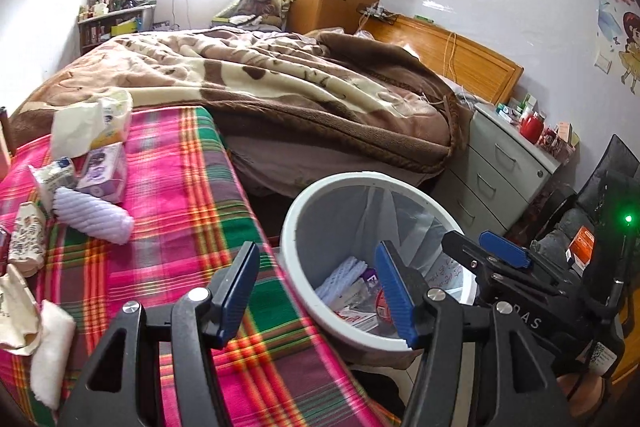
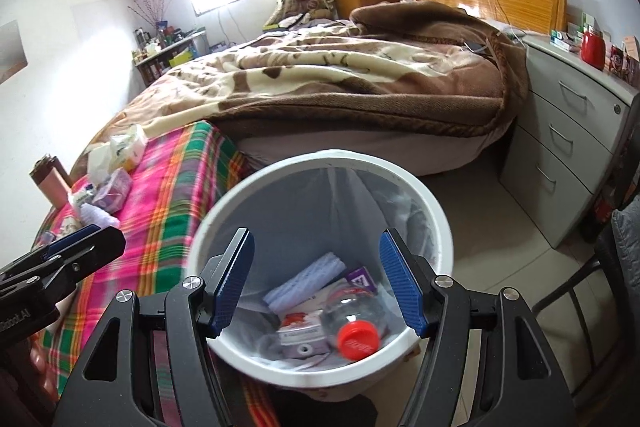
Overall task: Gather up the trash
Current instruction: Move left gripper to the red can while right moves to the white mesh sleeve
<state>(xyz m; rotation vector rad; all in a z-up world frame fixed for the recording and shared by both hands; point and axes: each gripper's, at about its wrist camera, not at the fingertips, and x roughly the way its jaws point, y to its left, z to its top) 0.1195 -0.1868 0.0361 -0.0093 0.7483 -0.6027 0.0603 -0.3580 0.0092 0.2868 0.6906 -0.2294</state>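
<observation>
Step in hand: both grippers are hovering at the bin, nothing between their pads; judging by the litter lying on the cloth, the next pickup is waiting there, and the nearer hand should be swinging across the bin's rim rather than clipping it.
Plaid cloth [image 1: 172, 211]: a pink, green and orange checked spread is covering the surface just beside the bin, carrying the remaining trash along its far-left side.
Bin [image 2: 256, 179]: a white round bin with a thin clear liner is standing on the floor between the cloth and the bed, already holding a crushed clear bottle with a red cap [image 2: 357, 339], cartons and white foam netting.
Left gripper [image 1: 318, 293]: jaws are standing apart and empty, over the bin's near rim.
Right gripper [image 2: 318, 281]: jaws are standing wide apart and empty, directly above the bin's mouth.
Remaining trash: a ribbed lilac foam sleeve [image 1: 94, 217], a purple carton [image 1: 105, 171], torn tissue packs and crumpled paper are lying close together, so each pinch should be closing on 1 piece at its middle.
</observation>
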